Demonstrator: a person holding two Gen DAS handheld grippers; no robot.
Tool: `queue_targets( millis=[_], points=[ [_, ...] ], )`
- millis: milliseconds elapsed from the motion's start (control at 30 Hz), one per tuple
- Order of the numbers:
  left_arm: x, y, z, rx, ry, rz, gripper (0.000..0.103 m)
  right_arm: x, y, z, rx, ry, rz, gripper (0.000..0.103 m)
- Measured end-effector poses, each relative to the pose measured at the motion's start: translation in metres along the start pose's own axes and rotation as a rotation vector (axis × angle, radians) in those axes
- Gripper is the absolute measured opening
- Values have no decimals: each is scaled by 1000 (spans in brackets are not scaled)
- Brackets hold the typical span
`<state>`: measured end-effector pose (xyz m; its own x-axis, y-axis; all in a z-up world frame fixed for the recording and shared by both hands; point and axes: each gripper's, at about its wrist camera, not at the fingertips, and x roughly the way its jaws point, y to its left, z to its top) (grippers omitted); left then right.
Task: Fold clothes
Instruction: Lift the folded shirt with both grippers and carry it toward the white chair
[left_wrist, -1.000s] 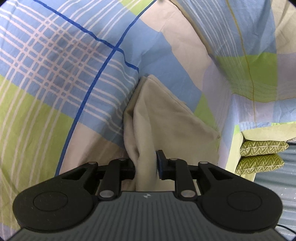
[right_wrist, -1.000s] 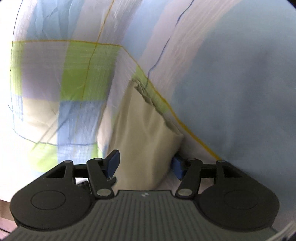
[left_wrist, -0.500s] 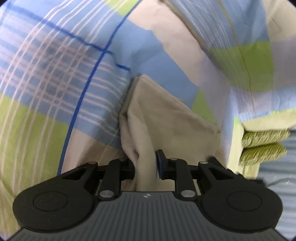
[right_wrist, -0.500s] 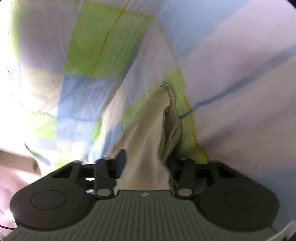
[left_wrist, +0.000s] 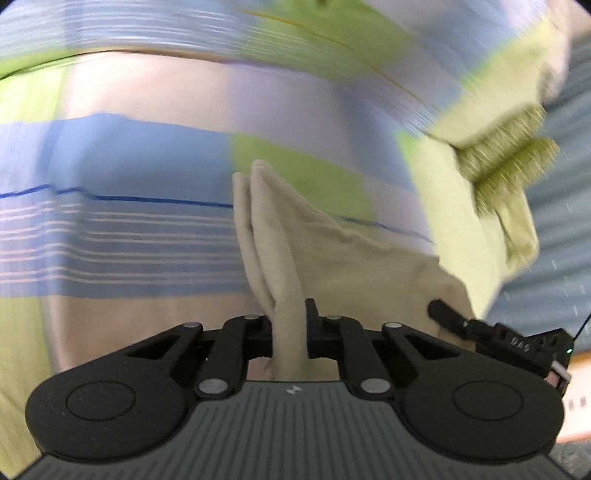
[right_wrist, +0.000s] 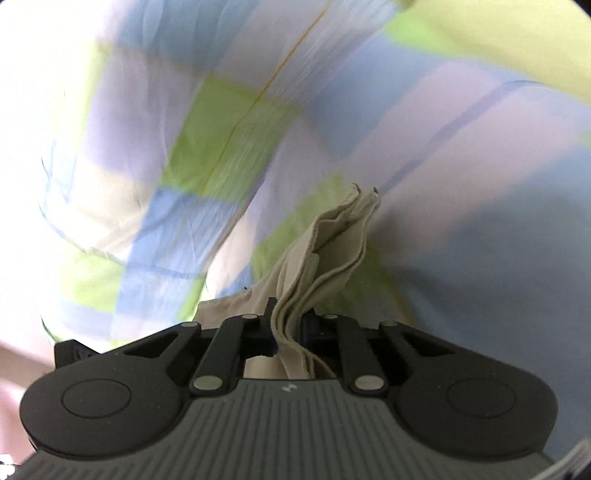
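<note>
A beige garment is held above a bed sheet checked in blue, green and pink. My left gripper is shut on one bunched edge of the garment, which stands up in a fold in front of the fingers. My right gripper is shut on another layered edge of the same beige garment. The right gripper's dark body shows at the right of the left wrist view, close beside mine. Both views are blurred by motion.
The checked sheet fills the background in both views. Two green patterned cushions are stacked at the bed's edge, upper right in the left wrist view. A grey-blue surface lies beyond them.
The right gripper has shut on the beige garment; it was open a second ago. Both grippers have swung, the sheet pattern has rotated in view, and the right gripper now shows beside the left.
</note>
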<state>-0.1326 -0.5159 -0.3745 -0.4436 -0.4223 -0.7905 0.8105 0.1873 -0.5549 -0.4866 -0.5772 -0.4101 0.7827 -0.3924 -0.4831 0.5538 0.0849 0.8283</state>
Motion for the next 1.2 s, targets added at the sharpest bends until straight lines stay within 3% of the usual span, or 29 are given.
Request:
queue_targets(
  millis=[167,300,500,533,633,733,833,967,1200],
  points=[
    [34,-91,-26,175,152,-104,9,-116,-30,-45,137,-184,-70,10],
    [72,-174,-63,314,291,-198,9,-223,-52,-103,263,-371,-161,10],
    [134,-326,-149,556,495,-348,10,-383,-80,-196,428,-640,-317,10],
    [147,-366,-172,614,531,-387,10,-409,-88,-205,442,-674,-331,10],
    [159,-435,-217,710,571,-465,10,-501,-109,-241,472,-830,-396,10],
    [184,-500,-253,783,601,-521,10,-563,-127,-260,481,-957,-441,10],
    [204,-547,-277,840,602,-547,10,-610,-150,-264,473,-1046,-468,10],
    [245,-599,-310,892,603,-541,10,-644,-183,-256,467,-1098,-475,10],
    [269,-601,-314,919,599,-520,10,-667,-241,-237,473,-1119,-460,10]
  ],
)
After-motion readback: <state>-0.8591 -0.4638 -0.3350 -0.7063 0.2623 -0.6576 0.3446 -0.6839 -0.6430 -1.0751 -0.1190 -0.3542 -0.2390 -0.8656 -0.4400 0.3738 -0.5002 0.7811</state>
